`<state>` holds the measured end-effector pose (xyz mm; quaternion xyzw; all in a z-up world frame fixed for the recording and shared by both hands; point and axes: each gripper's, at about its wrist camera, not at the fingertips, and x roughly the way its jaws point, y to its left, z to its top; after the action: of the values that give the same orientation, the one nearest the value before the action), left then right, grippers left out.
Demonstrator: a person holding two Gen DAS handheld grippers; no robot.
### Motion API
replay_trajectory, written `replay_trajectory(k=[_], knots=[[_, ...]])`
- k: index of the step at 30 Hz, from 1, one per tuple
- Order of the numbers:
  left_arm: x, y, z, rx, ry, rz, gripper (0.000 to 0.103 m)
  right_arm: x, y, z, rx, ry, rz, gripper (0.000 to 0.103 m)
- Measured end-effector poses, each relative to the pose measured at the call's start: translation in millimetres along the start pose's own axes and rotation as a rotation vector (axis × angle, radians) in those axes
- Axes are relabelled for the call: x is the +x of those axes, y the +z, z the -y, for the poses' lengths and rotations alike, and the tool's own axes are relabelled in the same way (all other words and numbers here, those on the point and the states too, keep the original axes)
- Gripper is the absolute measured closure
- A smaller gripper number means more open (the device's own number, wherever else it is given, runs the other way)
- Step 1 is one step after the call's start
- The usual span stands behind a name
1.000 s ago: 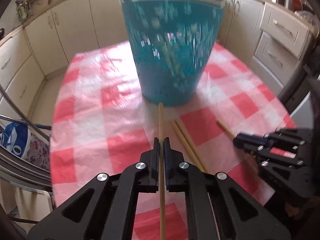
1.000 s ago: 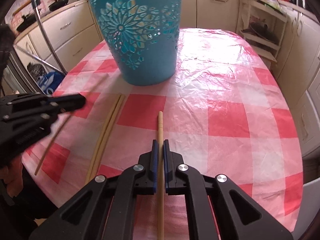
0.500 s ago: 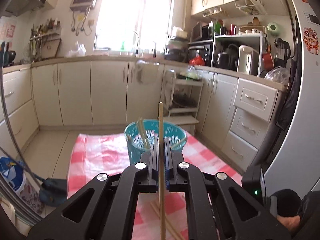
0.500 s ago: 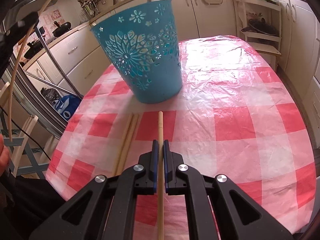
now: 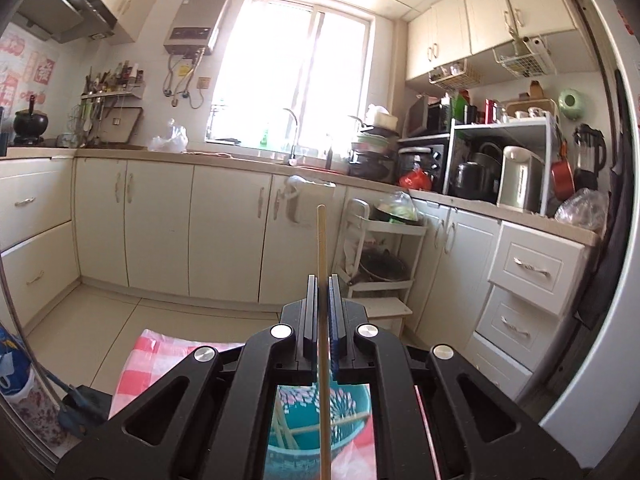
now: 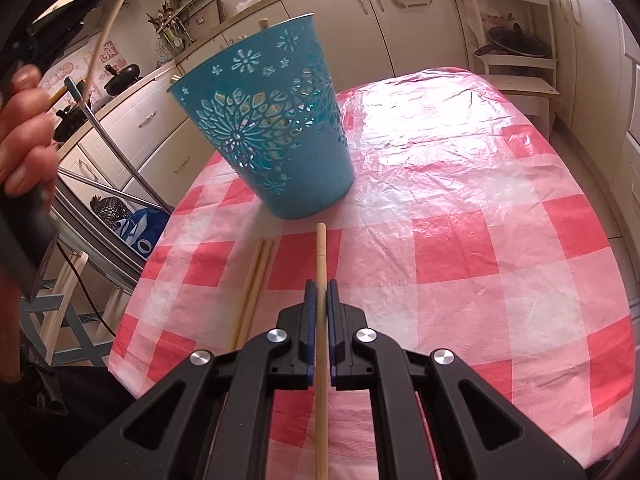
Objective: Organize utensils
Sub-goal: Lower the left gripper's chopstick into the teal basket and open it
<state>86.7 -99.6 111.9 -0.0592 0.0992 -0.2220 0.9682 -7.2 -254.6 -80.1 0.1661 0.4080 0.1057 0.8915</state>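
Note:
My left gripper (image 5: 321, 280) is shut on a thin wooden chopstick (image 5: 320, 240) and holds it high, level with the kitchen cupboards. The teal cut-out bucket (image 5: 320, 432) sits below the jaws with several chopsticks inside. In the right wrist view my right gripper (image 6: 320, 284) is shut on a thicker wooden chopstick (image 6: 320, 256) low over the red-checked table (image 6: 460, 240), its tip near the bucket's (image 6: 272, 128) base. Two loose chopsticks (image 6: 256, 276) lie left of it. The left gripper's chopstick (image 6: 116, 16) shows at the upper left.
Cream kitchen cupboards (image 5: 160, 232) run behind the table. A white trolley rack (image 5: 384, 256) stands at the far side. A folded metal rack and a blue bag (image 6: 136, 228) stand by the table's left edge.
My left gripper has risen and tilted up with its chopstick, so the bucket has dropped to the bottom of its view. My right gripper has lifted slightly, still holding its chopstick.

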Motion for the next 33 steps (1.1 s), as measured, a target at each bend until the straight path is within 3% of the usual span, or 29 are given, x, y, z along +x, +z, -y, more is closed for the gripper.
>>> replay_trajectory(k=[8,16,33], knots=[[31.3,6.8,-26.1,-0.141,0.044,0.060,0.099,-0.4,0.6,-3.2,0.010,0.042,-0.010,0.097],[46.3,-6.9,-46.1,-0.234,0.080,0.062,0.099,1.0,-0.4,-1.9,0.025,0.052,-0.019,0.097],[65.6,-42.3,-38.5,-0.127,0.225,0.004,0.099,0.4,-0.2,1.3,0.038,0.050,-0.019,0.097]])
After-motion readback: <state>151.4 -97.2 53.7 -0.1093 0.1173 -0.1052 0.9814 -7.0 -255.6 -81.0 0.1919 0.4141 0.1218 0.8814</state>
